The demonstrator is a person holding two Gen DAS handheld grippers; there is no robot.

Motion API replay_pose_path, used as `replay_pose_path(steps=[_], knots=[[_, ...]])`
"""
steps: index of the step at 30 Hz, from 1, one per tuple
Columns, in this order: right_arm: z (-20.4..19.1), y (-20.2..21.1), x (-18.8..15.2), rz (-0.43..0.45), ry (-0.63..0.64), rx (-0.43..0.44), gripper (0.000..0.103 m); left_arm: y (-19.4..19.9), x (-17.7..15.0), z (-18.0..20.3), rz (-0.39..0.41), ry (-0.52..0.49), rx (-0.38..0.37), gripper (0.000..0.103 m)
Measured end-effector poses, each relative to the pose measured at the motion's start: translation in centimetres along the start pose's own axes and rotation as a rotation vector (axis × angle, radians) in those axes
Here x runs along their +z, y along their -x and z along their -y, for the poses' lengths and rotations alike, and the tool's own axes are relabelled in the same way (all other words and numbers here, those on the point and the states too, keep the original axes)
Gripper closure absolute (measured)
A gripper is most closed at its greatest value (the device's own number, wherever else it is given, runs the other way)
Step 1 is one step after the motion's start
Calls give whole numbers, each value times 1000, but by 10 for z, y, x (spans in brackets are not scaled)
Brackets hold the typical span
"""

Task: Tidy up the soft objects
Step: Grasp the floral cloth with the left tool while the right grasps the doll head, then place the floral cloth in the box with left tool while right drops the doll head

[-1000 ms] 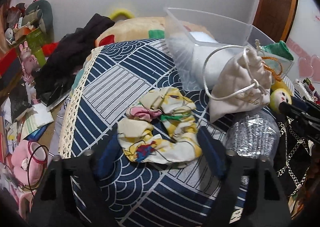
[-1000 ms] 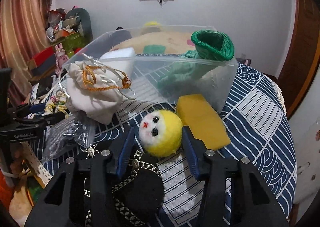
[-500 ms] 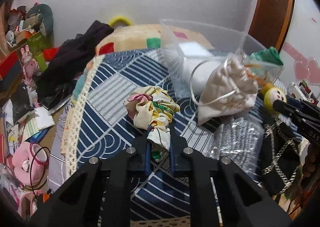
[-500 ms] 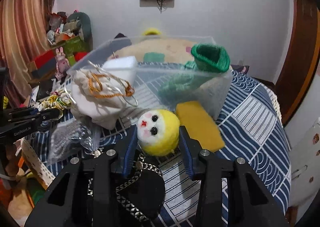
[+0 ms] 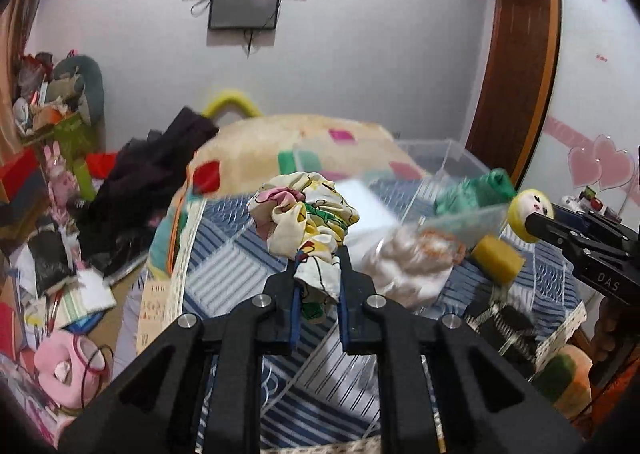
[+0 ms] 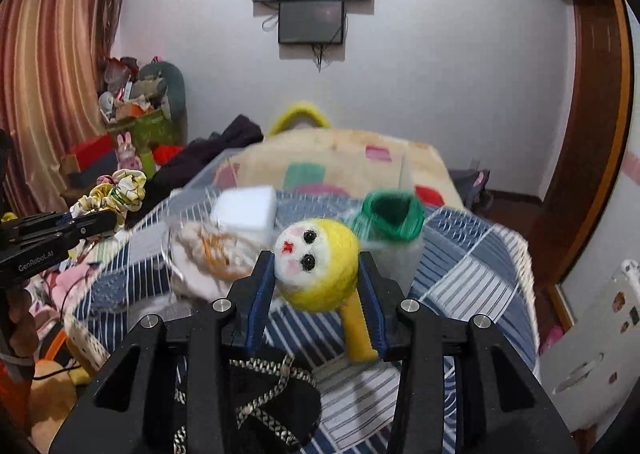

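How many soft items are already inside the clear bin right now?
2 that I can see: a white foam block at the left end of the clear plastic bin and a green knitted piece at its right end. Motion blur may hide others.

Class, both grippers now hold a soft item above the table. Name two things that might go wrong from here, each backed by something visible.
1. The left gripper pinches only the lower edge of the printed scrunchie; the loose bulk above might slip free.
2. The right gripper squeezes the round yellow felt doll head by its curved sides, so it might pop out before reaching the clear plastic bin.
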State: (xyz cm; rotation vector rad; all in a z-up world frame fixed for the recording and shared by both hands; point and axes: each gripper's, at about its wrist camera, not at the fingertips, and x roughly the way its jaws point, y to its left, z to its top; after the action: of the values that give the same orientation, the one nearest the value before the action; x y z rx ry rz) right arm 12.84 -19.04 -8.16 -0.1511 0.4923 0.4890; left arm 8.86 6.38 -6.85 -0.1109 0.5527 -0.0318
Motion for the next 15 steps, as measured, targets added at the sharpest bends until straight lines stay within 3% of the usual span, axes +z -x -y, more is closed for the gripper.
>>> replay_pose_path(steps=[8,15], knots=[[2,13,29,106,10,-24,65,2,35,16,91,-40,-18,89],[-2,1,47,148,6,-14,65,-18,57,21,97,-44,-35,89]])
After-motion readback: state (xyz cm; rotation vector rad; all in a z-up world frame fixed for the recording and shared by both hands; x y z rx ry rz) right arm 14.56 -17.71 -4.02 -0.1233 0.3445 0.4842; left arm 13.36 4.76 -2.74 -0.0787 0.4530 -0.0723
